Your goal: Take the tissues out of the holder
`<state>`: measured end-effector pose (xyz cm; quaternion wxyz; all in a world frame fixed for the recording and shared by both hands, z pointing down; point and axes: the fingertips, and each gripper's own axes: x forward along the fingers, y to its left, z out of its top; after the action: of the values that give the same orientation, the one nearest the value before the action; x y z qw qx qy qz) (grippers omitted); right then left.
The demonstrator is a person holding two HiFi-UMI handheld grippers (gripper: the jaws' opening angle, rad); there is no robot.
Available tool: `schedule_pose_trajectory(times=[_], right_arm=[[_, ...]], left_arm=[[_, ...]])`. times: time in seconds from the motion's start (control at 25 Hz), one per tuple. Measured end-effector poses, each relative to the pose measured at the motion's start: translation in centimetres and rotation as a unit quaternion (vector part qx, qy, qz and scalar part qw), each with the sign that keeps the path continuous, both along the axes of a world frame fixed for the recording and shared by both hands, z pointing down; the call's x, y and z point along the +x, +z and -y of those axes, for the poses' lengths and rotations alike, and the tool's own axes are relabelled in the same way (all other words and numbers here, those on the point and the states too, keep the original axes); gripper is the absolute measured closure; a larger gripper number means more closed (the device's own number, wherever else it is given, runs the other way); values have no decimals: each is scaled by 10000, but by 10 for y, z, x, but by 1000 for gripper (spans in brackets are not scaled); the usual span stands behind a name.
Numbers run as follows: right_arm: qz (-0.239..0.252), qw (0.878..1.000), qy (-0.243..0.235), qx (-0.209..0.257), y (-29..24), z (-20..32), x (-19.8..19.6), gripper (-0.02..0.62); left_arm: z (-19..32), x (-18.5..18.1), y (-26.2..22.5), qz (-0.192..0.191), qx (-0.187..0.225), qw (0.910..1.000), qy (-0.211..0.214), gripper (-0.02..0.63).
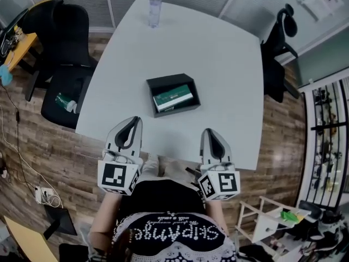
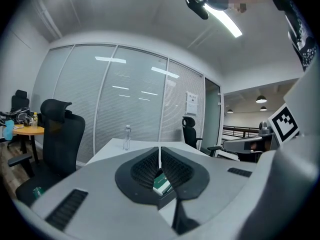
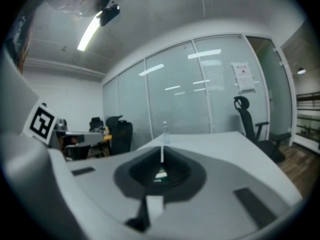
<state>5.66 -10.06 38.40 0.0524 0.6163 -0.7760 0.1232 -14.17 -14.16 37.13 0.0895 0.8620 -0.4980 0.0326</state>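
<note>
The tissues (image 1: 173,98), a green and white pack, are lying flat inside the black holder (image 1: 170,81), which is sitting near the middle of the white bench (image 1: 218,53). The left gripper (image 1: 134,120) is hovering over the near edge of the bench, short of the holder and to its left. Its fingers (image 2: 145,166) are pressing together tip to tip with nothing between them, and the pack is showing through the gap lower down. The right gripper (image 1: 208,131) is hanging over the same near edge, to the holder's right, apart from it. Its fingers (image 3: 172,166) are likewise pressing together on nothing. A clear water bottle (image 1: 155,11) is standing upright at the far edge of the bench. A black office chair (image 1: 65,64) is standing off the left side.
</note>
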Motion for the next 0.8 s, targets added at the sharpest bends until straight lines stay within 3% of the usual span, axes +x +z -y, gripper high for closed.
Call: schedule_pose_trajectory(times=[0.8], right_arm=[[-8,9999,-150,-35,2,39,10,560]], left_arm=[[32,15,4,55,-42,10000,45,565]])
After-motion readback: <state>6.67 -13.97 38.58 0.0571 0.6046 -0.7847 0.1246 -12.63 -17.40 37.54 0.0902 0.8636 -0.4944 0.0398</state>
